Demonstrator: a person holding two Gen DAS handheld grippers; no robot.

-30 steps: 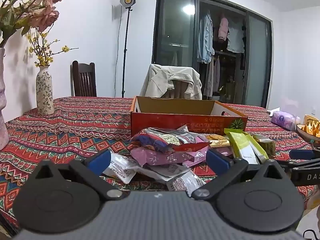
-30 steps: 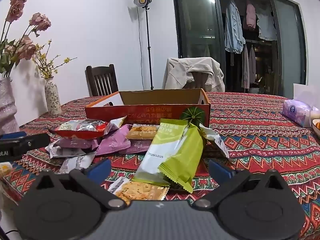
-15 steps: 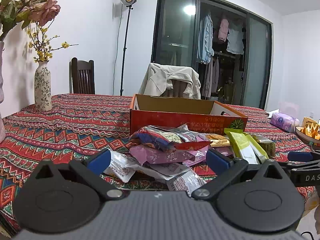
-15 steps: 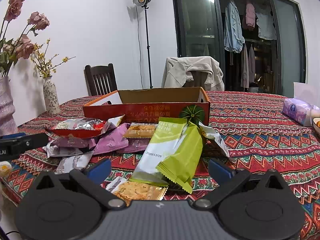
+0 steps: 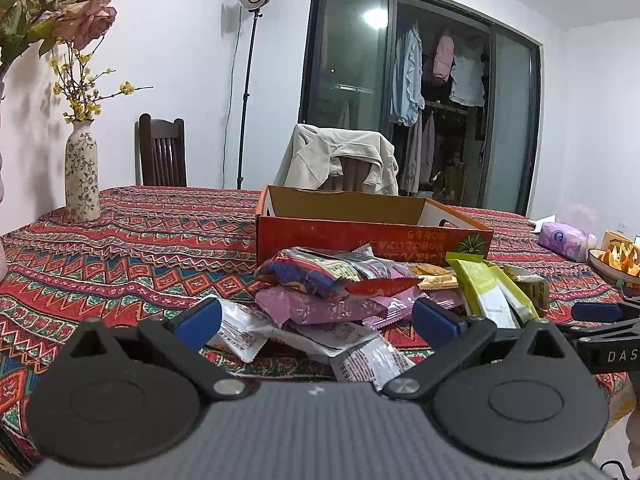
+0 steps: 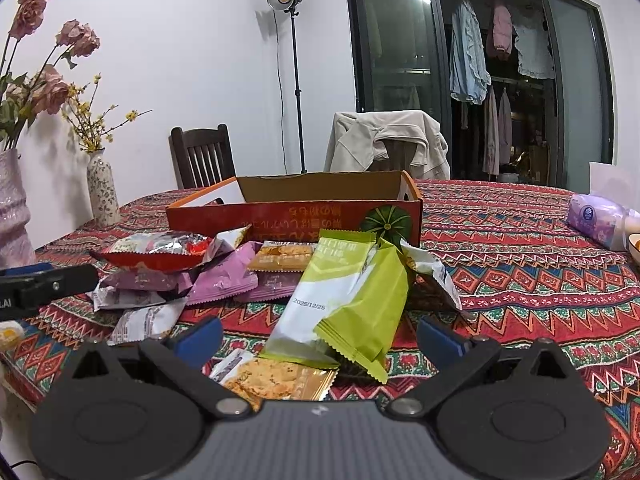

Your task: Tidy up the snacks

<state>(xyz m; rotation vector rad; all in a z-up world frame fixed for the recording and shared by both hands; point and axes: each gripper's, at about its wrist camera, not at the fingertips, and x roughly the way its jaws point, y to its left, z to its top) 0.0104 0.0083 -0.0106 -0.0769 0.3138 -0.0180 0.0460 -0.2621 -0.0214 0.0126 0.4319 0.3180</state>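
Task barely begun: snacks [image 6: 256, 280] lie heaped on the bench [image 6: 520, 264] before the box [image 6: 296, 216], seemingly empty though its floor is hidden; left gripper [image 5: 316, 318] and right gripper [image 6: 318, 338] spread, holding nothing.

— How many boxes? 
— One orange cardboard box [image 6: 296, 216]. 
— Green packets? 
— Two green snack packets [image 6: 352, 300], overlapping. 
— Vases? 
— Two: one floral vase [image 5: 82, 176], one pink vase [image 6: 14, 212]. 
— Chairs? 
— Two: a bare wooden chair [image 6: 202, 156] and a draped chair [image 6: 388, 140]. 
— Tissue packs? 
— One purple tissue pack [image 6: 596, 220].
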